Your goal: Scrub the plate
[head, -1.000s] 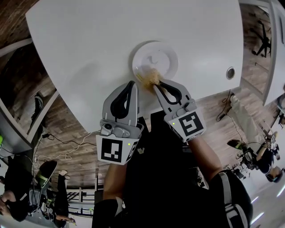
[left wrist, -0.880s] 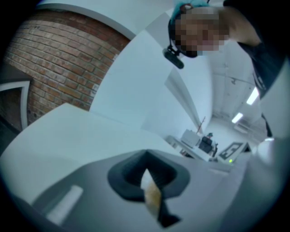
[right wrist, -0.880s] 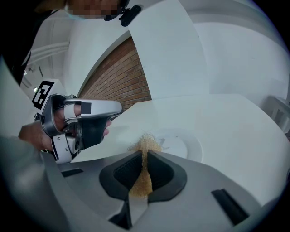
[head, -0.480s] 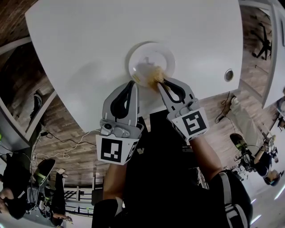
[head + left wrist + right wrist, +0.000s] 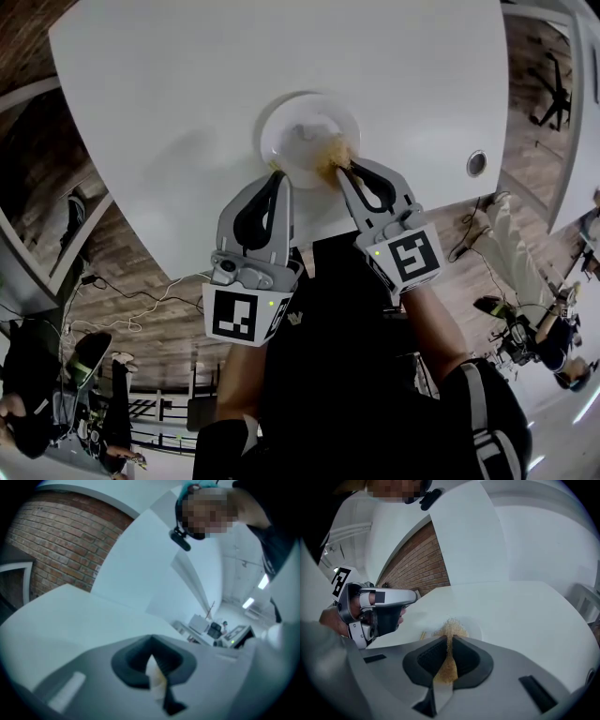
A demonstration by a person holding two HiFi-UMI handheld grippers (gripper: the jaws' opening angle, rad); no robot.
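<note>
A wide white surface point(image 5: 187, 112) fills the upper part of the head view, with wooden floor point(image 5: 122, 272) beneath its near edge and a brick wall point(image 5: 56, 541) behind it in the left gripper view. The left tongs point(image 5: 275, 178) reach to the near-left rim of the plate, and their own view shows the jaws closed on a thin white edge with a yellowish tint, which looks like that rim. The right tongs point(image 5: 342, 172) come in just beside them, over the plate's near side, jaws clamped on a scrub pad. The white round plate point(image 5: 300, 127) lies flat on the surface, close to the near edge. The tan, fibrous scrub pad point(image 5: 333, 150) presses onto the plate's near-right part.
</note>
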